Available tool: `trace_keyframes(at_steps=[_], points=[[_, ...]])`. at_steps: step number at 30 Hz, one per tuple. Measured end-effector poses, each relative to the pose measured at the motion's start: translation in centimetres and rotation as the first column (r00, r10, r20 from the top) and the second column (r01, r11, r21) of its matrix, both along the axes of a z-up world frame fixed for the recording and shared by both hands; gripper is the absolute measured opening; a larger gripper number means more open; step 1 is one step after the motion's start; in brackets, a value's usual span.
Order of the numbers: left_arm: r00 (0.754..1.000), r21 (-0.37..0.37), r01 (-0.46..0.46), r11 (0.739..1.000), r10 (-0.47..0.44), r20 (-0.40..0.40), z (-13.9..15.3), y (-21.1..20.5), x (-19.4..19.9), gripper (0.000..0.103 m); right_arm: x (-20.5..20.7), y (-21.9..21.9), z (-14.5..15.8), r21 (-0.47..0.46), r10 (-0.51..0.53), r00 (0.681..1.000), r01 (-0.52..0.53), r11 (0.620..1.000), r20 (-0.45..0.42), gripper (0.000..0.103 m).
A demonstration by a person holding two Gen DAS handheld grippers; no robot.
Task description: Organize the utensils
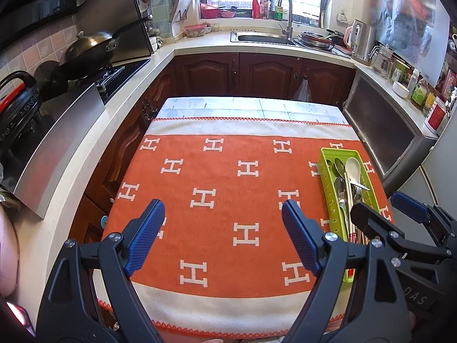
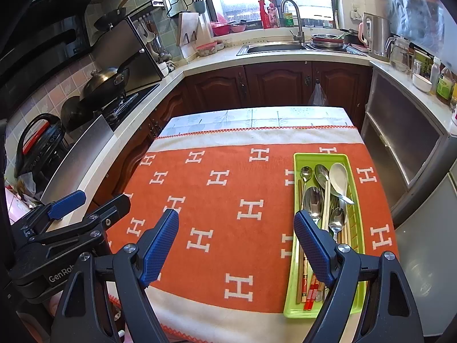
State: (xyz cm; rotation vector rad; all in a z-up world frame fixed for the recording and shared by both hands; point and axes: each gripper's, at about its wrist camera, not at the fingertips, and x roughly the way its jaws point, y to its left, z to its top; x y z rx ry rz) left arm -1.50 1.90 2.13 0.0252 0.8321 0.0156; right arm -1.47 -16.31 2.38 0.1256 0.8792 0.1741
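Note:
A lime-green utensil tray [image 2: 298,257] [image 1: 325,177] lies on the right side of an orange cloth with white H marks [image 2: 228,214] [image 1: 217,200]. In it are several metal spoons [image 2: 312,200], a white ceramic spoon [image 2: 338,178] [image 1: 353,168], and chopsticks [image 2: 310,291]. My left gripper [image 1: 223,210] hovers open over the middle of the cloth, holding nothing. My right gripper [image 2: 237,220] is open too, its right finger above the tray's near half. Each gripper shows at the edge of the other's view.
The cloth covers a small table in a U-shaped kitchen. A stove with a wok [image 2: 104,81] and a pressure cooker [image 1: 17,108] stand on the left counter. The sink [image 2: 274,47] is at the back, a metal cabinet [image 2: 405,143] at the right.

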Motion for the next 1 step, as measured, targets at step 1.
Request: trace_keyframes(at_steps=[1], points=[[1.000,-0.002,-0.001,1.000,0.001,-0.001,-0.04,0.05,0.05,0.082,0.07,0.08,-0.02,-0.002,0.001,1.000,-0.001,1.000,-0.001,0.084]])
